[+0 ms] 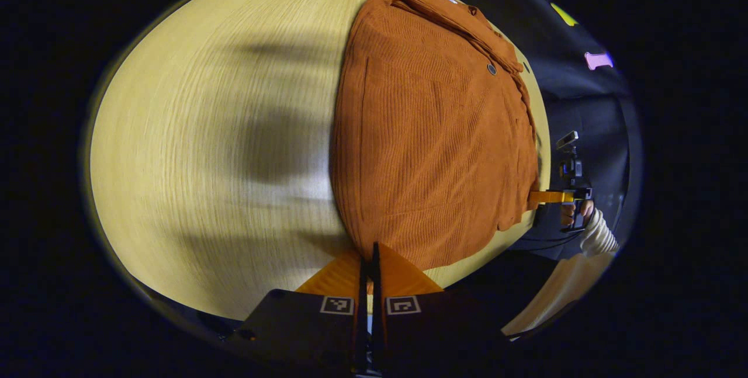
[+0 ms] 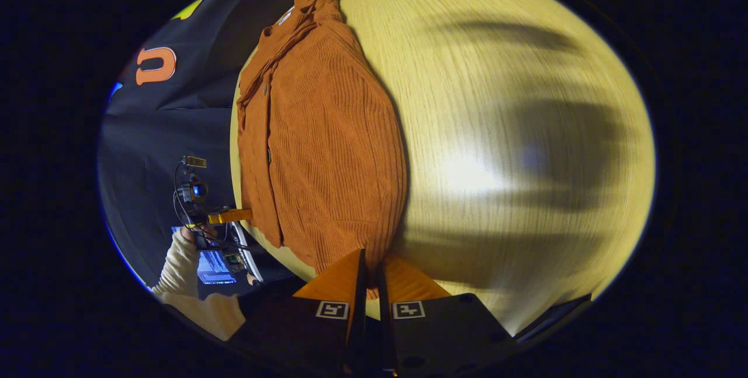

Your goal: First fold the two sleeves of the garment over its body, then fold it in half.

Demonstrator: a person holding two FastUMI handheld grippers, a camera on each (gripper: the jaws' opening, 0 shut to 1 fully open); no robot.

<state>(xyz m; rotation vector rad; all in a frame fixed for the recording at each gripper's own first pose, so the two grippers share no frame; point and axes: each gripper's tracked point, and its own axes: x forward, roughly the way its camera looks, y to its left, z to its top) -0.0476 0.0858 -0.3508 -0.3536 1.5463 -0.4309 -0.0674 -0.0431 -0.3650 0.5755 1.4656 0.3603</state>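
In the left gripper view, the hem corner of the garment point(image 1: 432, 150) nearest the camera disappears between the orange fingers of the left claw point(image 1: 368, 258), so the cloth gripped there is hidden. In the right gripper view, the right claw point(image 2: 370, 264) likewise covers the garment's near corner. Across the garment, the other claw's fingertips meet its far edge too small to tell how they close. The sleeves, if folded under, cannot be made out. The table point(image 1: 222, 132) is blurred beside the garment.
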